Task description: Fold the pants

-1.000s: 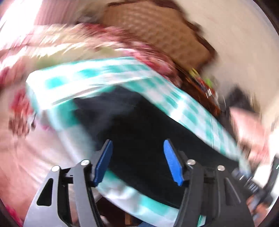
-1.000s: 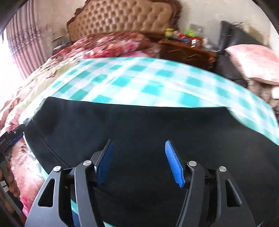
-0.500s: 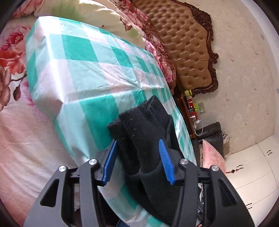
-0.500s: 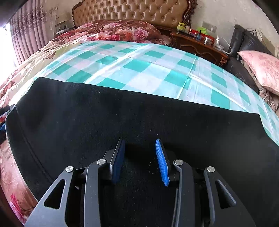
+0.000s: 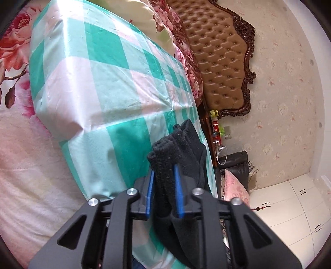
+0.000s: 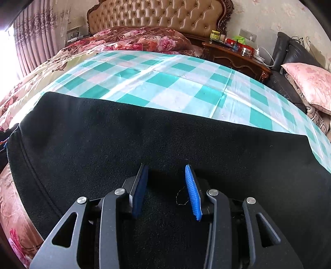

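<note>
The left gripper (image 5: 163,192) is pinching a bunched edge of the fuzzy black pants (image 6: 115,132), which are lying flat on the shiny green-and-white checked sheet (image 6: 165,76). The right gripper (image 6: 166,191) is hovering over the near part of the pants, its ridged blue pads (image 6: 192,193) spread apart.

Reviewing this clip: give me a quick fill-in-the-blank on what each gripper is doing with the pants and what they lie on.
1. The left gripper is shut on a bunched edge of the ____ pants.
2. The pants lie on a ____-and-white checked sheet.
3. Fabric sits between the fingers of the right gripper, with a ____ between the jaws.
4. Behind the bed stands a tufted ____.

Missing words: black; teal; gap; headboard
</note>
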